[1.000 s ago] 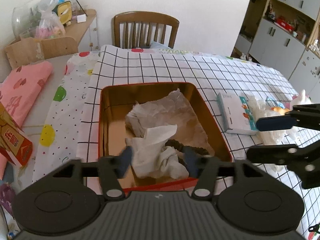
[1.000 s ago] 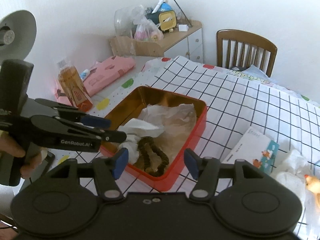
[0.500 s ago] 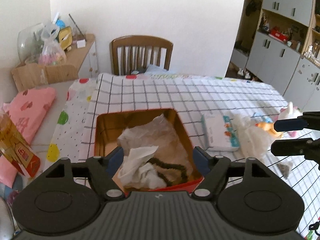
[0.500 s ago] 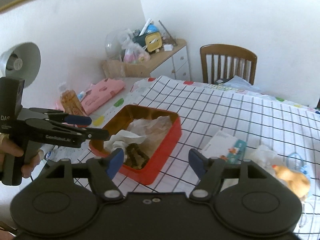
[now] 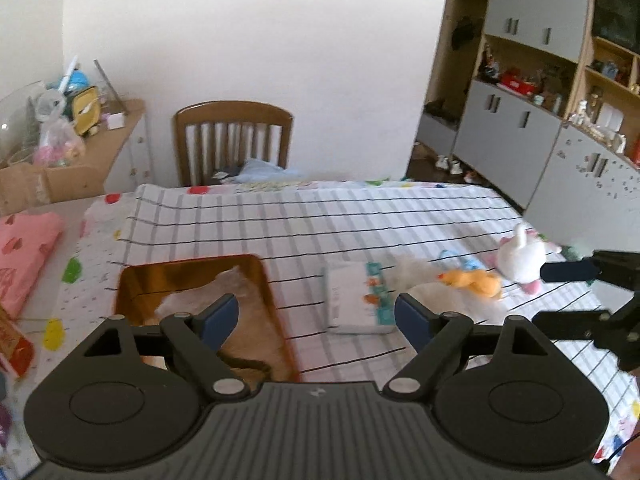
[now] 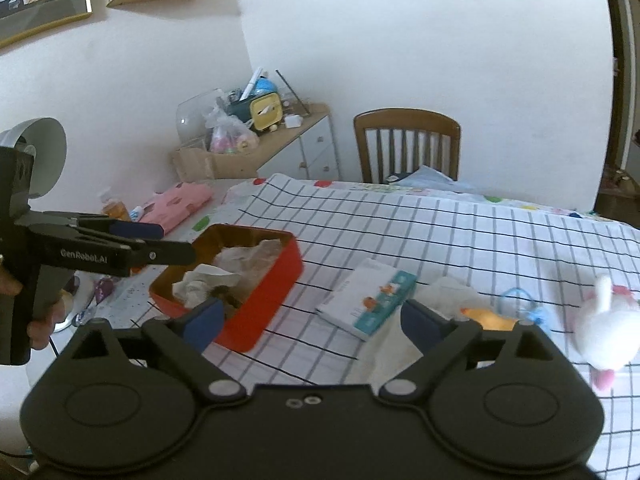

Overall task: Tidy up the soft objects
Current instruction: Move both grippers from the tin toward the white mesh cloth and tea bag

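The left claw (image 5: 316, 318) hangs above the table with its jaws opening wide and nothing between them. In this left wrist view its blue pads (image 5: 218, 317) frame the near end of the red tin (image 5: 262, 280), which holds crumpled paper (image 5: 200, 300) and a dark braided band (image 5: 248, 364). Just right of the tin lies a tissue pack (image 5: 352, 300) on the checked cloth (image 5: 320, 224). Beyond it, in a loose row — a white rag (image 5: 412, 276), an orange plush toy (image 5: 472, 282) and a white plush toy (image 5: 520, 258). The right claw (image 5: 568, 292) reaches in from the right edge, near the white toy. A wooden chair (image 5: 234, 140) stands at the far side.

In the right wrist view the right claw (image 6: 310, 320) is also spreading wide, empty. The tin (image 6: 276, 276) sits left of centre, the tissue pack (image 6: 368, 298) beside it, then the rag (image 6: 444, 290), the orange toy (image 6: 486, 316) and the white toy (image 6: 604, 332) — all apart from the tin. A hand (image 6: 40, 328) grips the left claw (image 6: 160, 240) at the left edge, its tips over the tin's far corner.
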A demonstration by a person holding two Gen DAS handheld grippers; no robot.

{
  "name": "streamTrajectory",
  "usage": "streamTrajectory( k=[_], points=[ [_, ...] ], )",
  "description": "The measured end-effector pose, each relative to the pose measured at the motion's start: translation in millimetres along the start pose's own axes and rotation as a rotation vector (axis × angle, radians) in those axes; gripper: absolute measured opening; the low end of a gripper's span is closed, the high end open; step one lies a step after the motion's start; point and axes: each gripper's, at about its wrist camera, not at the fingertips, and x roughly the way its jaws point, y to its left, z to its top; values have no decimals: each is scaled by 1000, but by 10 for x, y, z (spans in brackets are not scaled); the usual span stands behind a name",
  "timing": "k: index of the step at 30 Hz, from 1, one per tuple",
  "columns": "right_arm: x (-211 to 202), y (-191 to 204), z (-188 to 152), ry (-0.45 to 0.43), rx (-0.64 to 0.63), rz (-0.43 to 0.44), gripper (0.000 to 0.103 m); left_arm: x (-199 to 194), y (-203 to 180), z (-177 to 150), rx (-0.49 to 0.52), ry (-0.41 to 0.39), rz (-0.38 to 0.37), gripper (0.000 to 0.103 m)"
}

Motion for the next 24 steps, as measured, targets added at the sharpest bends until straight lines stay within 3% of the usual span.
streamTrajectory(
  k=[4,8,15,24],
  points=[
    [-95,-117,-73,-4,9,-24,96,61,-194,19,15,-9,-31,86],
    [-156,-262,-145,-3,34,-47,96,163,-369,13,16,-15,-30,102],
    [-222,-536,-286,9,58,-81,96,390,-618,-40,27,-18,-19,102],
    [-220,-784,-521,51,22,-131,96,739,-989,-135,89,44,-50,102]
  ],
)
